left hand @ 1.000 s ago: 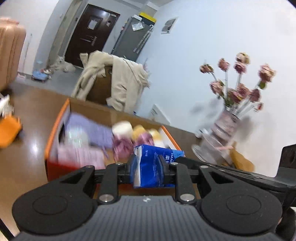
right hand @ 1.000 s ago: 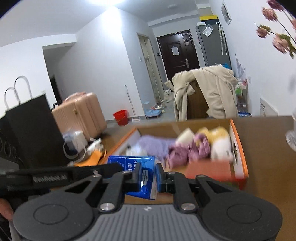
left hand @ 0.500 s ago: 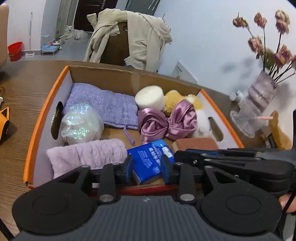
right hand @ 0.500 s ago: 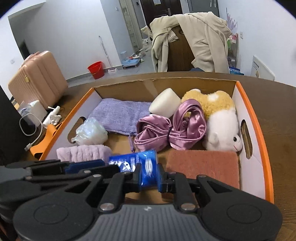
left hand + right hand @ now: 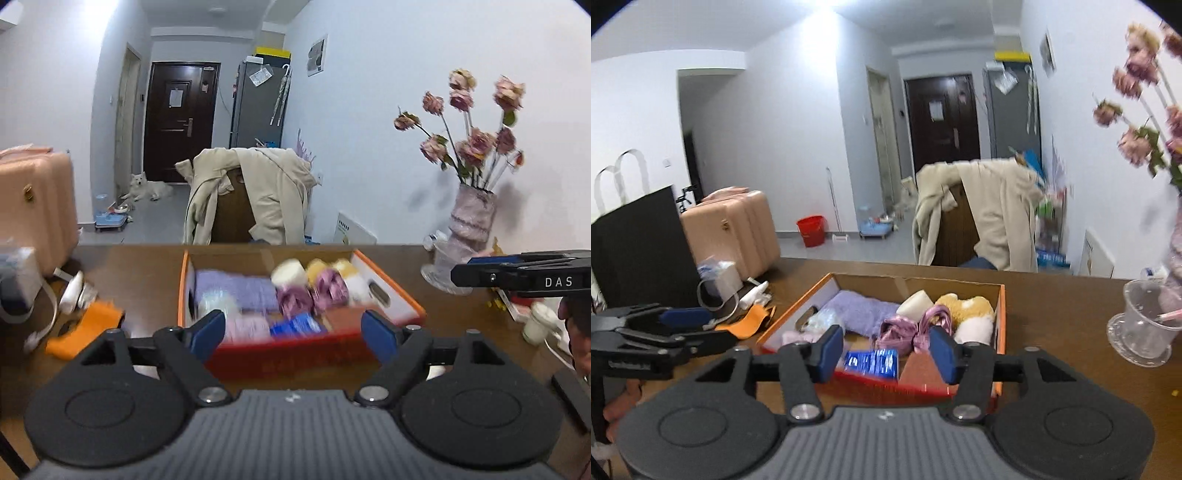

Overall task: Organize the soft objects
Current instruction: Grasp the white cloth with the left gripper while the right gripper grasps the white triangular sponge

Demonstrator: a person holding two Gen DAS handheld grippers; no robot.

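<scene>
looking at the brown bench (image 5: 1052, 295) first, since it carries everything. next biggest is the orange-edged cardboard box (image 5: 999, 332) sitting in the middle of it, and that's where all the soft stuff has ended up: lilac knit cloth (image 5: 860, 312) at the back left, plush toy (image 5: 971, 314) back right, purple satin scrunchies (image 5: 912, 330) in the middle, a white sponge roll (image 5: 916, 302), a pale pink towel (image 5: 798, 336) and a shiny clear pouch (image 5: 823, 317) on the left, a brown sponge pad (image 5: 919, 367) and the blue tissue pack (image 5: 873, 362) lying flat at the front.

so i'd say the sorting is pretty much done. nothing soft looks left outside the box, apart maybe from the orange thing (image 5: 753, 319) on the bench to the left, can't tell what it is.

left tool (image 5: 293, 332) is spread wide with nothing in it, hanging in front of the box. right tool (image 5: 882, 352) same deal, fingers apart and empty, short of the box's near wall.

around: glass cup (image 5: 1141, 325) and flower vase (image 5: 469, 229) off to the right, cables and a white gadget (image 5: 720, 280) on the left. nothing really blocks the box, just mind the glassware.
</scene>
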